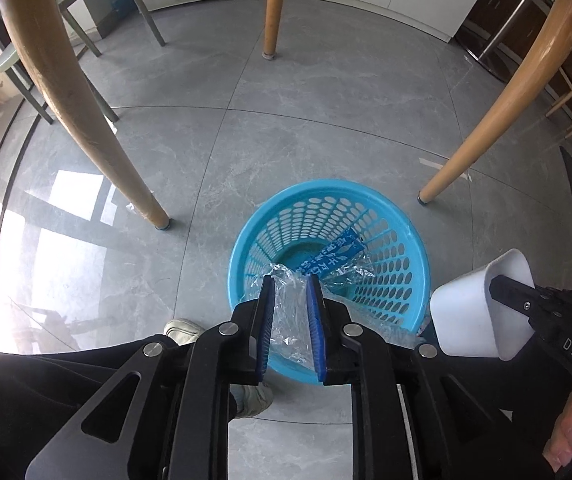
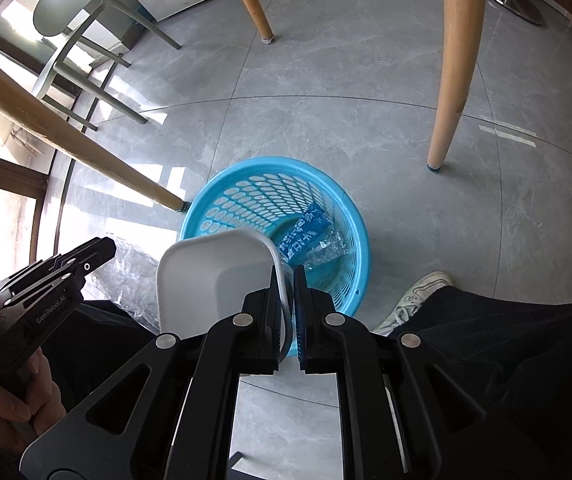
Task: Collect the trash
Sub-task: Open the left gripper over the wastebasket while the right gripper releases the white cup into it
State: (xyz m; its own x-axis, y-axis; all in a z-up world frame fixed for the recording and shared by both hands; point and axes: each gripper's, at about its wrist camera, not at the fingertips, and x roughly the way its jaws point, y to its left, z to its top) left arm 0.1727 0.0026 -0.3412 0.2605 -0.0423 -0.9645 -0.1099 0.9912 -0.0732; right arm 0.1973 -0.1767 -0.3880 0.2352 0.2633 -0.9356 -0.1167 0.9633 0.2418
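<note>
A blue plastic basket (image 1: 326, 186) (image 2: 245, 166) stands on the grey floor. Inside it lie a blue printed wrapper (image 1: 334, 256) (image 2: 306, 228) and some clear crumpled plastic. My left gripper (image 1: 290, 280) hangs over the basket's near rim, its blue pads touching a clear plastic film (image 1: 292, 320) on both sides. My right gripper (image 2: 286, 272) hovers over the basket's near side with the rim of a white plastic tray (image 2: 205, 276) (image 1: 466, 312) between its fingers. A narrow gap shows beside the right pad.
Wooden table legs (image 1: 85, 120) (image 1: 506, 112) (image 2: 454, 60) slant down around the basket, with another (image 1: 273, 8) further back. A pale green chair (image 2: 81, 20) stands at the back left. The person's white shoes (image 1: 181, 330) (image 2: 414, 296) and dark trousers are close to the basket.
</note>
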